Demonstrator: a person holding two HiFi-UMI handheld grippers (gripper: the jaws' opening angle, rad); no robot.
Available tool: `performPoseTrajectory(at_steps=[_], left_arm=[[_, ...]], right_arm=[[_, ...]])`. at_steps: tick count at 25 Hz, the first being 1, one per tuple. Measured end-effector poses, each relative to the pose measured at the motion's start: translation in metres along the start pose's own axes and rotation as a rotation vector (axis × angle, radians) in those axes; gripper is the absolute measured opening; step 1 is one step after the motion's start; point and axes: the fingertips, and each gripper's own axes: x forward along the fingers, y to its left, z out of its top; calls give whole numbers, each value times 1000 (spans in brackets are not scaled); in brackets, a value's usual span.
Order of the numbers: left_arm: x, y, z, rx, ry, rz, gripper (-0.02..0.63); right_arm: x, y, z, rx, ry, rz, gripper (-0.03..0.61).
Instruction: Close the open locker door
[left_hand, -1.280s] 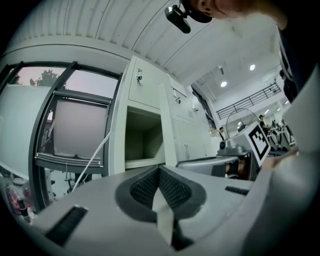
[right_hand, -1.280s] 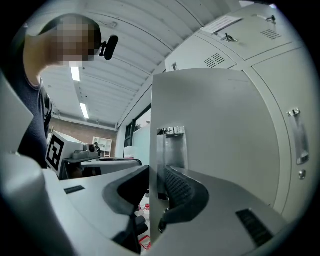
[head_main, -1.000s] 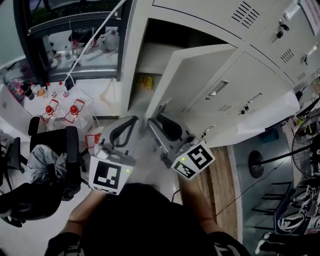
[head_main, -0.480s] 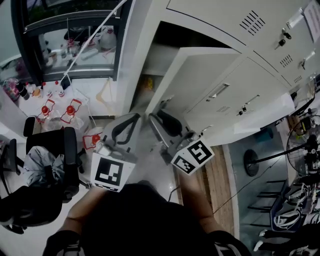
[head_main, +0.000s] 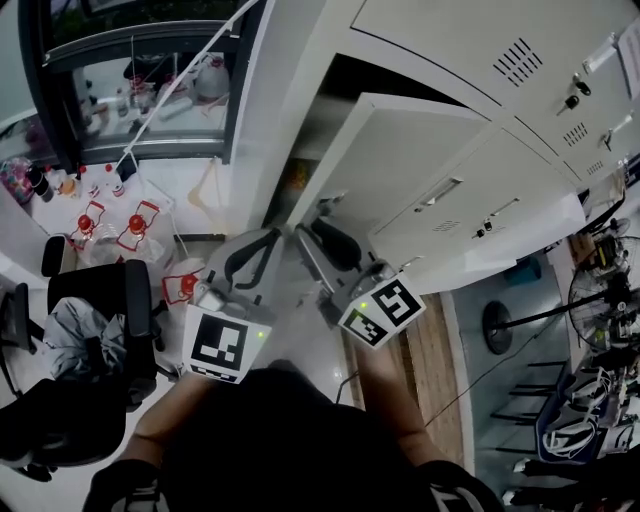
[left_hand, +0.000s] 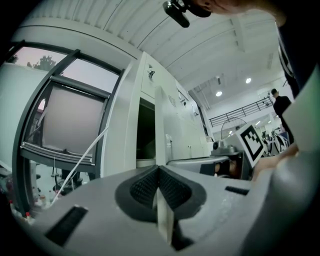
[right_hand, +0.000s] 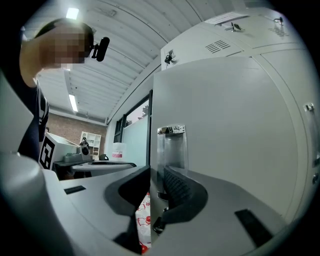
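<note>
the open locker door (head_main: 400, 160) swings out from the locker bank (head_main: 560, 130), its free edge at the right gripper (head_main: 308, 226). the right jaws stand partly open and have just been closing, straddling that edge beside the recessed handle (right_hand: 171, 145); a firm pinch isn't clear. the left gripper (head_main: 272, 234) hangs just beside, its jaws closed together on nothing, apart from the door.

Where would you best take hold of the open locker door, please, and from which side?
Take the locker door by its free vertical edge, just beside the latch plate, coming edge-on with a jaw on each face. It is a thin flat panel standing ajar, so only that edge fits between jaws. The right gripper straddles it, having just been closing.
</note>
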Motion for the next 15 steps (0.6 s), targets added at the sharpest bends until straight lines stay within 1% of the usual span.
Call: performPoseTrajectory(at_steps=[15], left_arm=[[18,26,-10,-29,7,11,0]], right_arm=[[30,-20,-1,-2,4,-12,66]])
